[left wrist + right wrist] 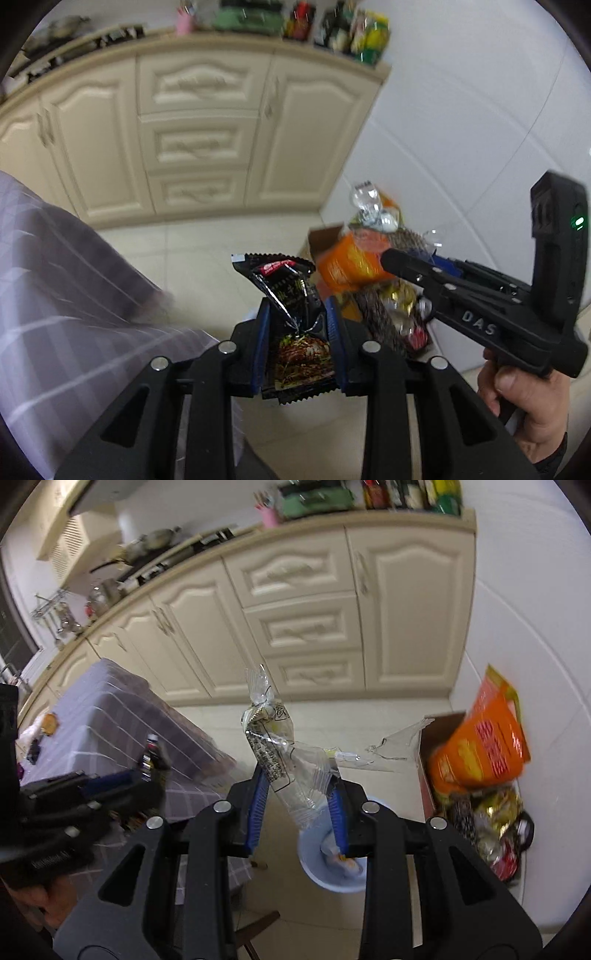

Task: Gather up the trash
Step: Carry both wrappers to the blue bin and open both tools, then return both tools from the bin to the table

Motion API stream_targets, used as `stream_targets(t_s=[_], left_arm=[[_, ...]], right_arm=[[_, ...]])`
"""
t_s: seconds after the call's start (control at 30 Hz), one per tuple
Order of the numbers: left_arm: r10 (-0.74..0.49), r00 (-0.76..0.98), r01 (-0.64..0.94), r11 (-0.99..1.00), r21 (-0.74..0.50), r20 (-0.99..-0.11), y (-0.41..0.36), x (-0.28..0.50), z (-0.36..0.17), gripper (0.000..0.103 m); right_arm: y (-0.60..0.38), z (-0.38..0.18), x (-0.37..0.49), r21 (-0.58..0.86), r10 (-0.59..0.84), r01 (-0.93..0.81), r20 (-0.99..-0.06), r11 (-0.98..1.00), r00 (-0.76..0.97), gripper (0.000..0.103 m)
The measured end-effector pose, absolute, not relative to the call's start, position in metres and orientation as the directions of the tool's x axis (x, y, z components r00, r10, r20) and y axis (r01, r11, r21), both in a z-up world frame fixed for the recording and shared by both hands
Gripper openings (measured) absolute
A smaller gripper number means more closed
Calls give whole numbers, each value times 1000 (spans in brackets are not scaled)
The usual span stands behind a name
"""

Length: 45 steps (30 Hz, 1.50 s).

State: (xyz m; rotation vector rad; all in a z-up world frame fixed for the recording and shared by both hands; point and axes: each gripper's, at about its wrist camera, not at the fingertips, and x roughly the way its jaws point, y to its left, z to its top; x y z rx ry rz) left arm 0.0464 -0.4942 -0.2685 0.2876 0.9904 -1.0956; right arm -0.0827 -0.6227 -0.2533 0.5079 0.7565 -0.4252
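Left tongs (297, 325) tilt downward, blue pads pinching a black wrapper (291, 295). Right tongs (297, 797), likewise tilted, seem clamped on a clear wrapper (288, 760); a bare hand (524, 402) grips their handle.

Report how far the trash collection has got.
Done: the cardboard box by the wall already holds an orange bag and other wrappers. In hand: the left gripper has its jaws shut on a black snack wrapper, and the right gripper on a clear plastic wrapper, both near the box. Left: dropping both in, then the bits on the checked tablecloth.
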Motion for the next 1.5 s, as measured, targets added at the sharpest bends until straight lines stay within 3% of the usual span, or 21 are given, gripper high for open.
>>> stream_targets(t_s=[0.27, 0.33, 0.37, 0.4, 0.43, 0.5, 0.7, 1.5], left_arm=[[-507, -14, 828, 477, -295, -862, -549, 51, -350, 29], [-500, -62, 824, 462, -327, -864, -560, 54, -365, 34], [-494, -76, 824, 458, -334, -866, -565, 56, -370, 38], [-482, -74, 826, 461, -325, -873, -569, 57, -376, 55], [-468, -57, 824, 476, -306, -882, -572, 59, -380, 68], [-467, -45, 804, 507, -310, -883, -571, 68, -386, 78], [-473, 31, 795, 546, -265, -881, -554, 79, -372, 86], [-617, 198, 829, 520, -205, -762, -499, 61, -250, 90]], right_arm=[[-659, -316, -81, 316, -127, 607, -809, 729, 574, 31], [-667, -334, -77, 326, -97, 619, -830, 715, 549, 31], [-669, -340, -77, 331, -88, 625, -836, 707, 541, 34], [-673, -348, -77, 334, -79, 642, -847, 690, 526, 50], [-677, -354, -80, 321, -95, 669, -857, 670, 507, 55], [-682, -358, -86, 335, -99, 689, -855, 643, 509, 80], [-679, -356, -96, 323, -121, 704, -856, 633, 502, 96], [-648, -268, -77, 308, -219, 662, -779, 683, 588, 97]])
